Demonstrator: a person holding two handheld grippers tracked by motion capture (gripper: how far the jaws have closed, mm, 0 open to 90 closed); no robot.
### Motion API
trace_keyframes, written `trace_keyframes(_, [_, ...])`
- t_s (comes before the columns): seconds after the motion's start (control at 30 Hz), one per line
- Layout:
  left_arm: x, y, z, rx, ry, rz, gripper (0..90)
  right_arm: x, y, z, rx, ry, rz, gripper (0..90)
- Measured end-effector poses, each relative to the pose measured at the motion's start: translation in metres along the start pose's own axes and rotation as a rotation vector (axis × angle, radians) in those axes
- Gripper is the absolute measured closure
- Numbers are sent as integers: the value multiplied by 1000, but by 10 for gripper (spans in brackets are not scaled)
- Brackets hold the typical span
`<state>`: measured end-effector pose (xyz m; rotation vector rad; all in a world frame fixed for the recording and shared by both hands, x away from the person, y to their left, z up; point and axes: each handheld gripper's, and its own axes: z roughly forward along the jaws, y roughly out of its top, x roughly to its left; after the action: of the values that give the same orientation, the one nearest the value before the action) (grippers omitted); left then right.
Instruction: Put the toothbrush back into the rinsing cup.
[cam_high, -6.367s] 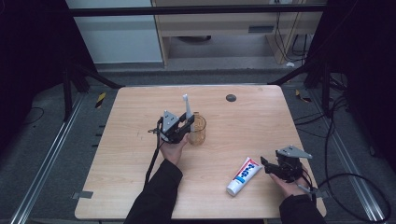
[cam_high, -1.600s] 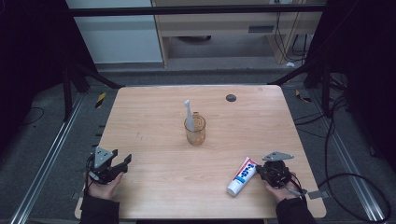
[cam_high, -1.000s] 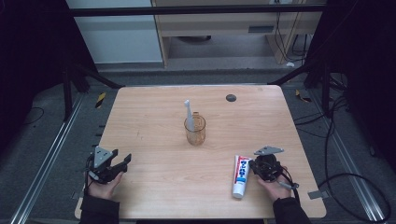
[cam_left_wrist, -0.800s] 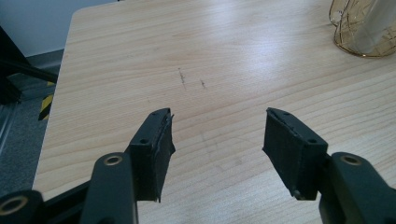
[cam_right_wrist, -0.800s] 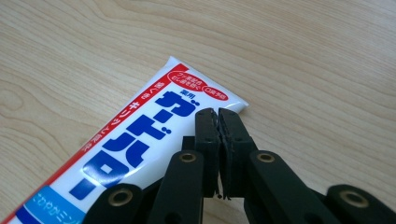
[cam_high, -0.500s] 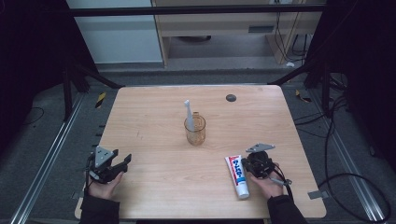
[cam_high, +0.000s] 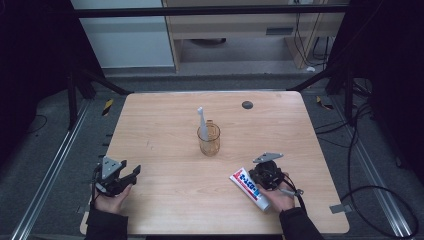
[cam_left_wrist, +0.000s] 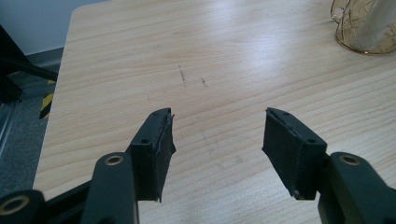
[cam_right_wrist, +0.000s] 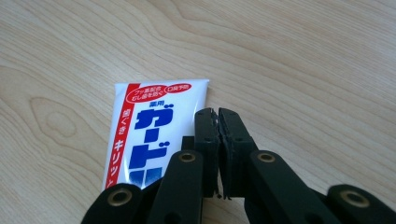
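Note:
A white toothpaste tube (cam_high: 247, 186) with blue and red print lies flat on the table near the front right, its flat end pointing up-left. My right gripper (cam_high: 256, 176) is shut with nothing between its jaws; it rests low against the tube's right edge. In the right gripper view the tube (cam_right_wrist: 149, 121) lies left of and partly under the closed tips (cam_right_wrist: 218, 114). At the front left corner my left gripper (cam_high: 133, 173) is open and empty, and its view shows bare wood between the tips (cam_left_wrist: 217, 128).
A clear amber cup (cam_high: 208, 140) with a white toothbrush (cam_high: 201, 122) standing in it sits mid-table; it also shows in the left gripper view as the cup (cam_left_wrist: 366, 28) at top right. A small dark disc (cam_high: 247, 104) lies near the far edge of the wooden table (cam_high: 165, 115).
My right gripper has slid left, staying shut. The tube has shifted left with it and turned, its flat end swinging toward the left. The left gripper has stayed put.

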<state>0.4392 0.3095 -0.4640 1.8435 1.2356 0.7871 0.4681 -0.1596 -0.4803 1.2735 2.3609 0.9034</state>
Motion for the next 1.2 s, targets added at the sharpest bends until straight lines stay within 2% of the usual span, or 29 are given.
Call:
trace_keyframes(0.17, [0,0,0,-1,1,3,418,-1,1,-3,-10,-5,7,826])
trace_keyframes(0.3, [0,0,0,-1,9,6,416,-5,1,-10,-37,-8,27,776])
trace_keyframes(0.43, [1,0,0,-5,17,13,413,-10,1,-19,-52,-30,25,735])
trace_keyframes(0.57, [1,-1,1,-3,17,19,410,-14,2,-30,-64,-19,42,678])
trace_keyframes(0.73, [2,-1,2,2,9,17,407,-12,2,-40,-54,-30,32,624])
trace_keyframes(0.87, [2,-1,2,3,9,21,405,-9,1,-45,-46,-19,34,588])
trace_keyframes(1.2, [2,-1,3,11,3,19,403,-5,3,-50,-21,-12,19,488])
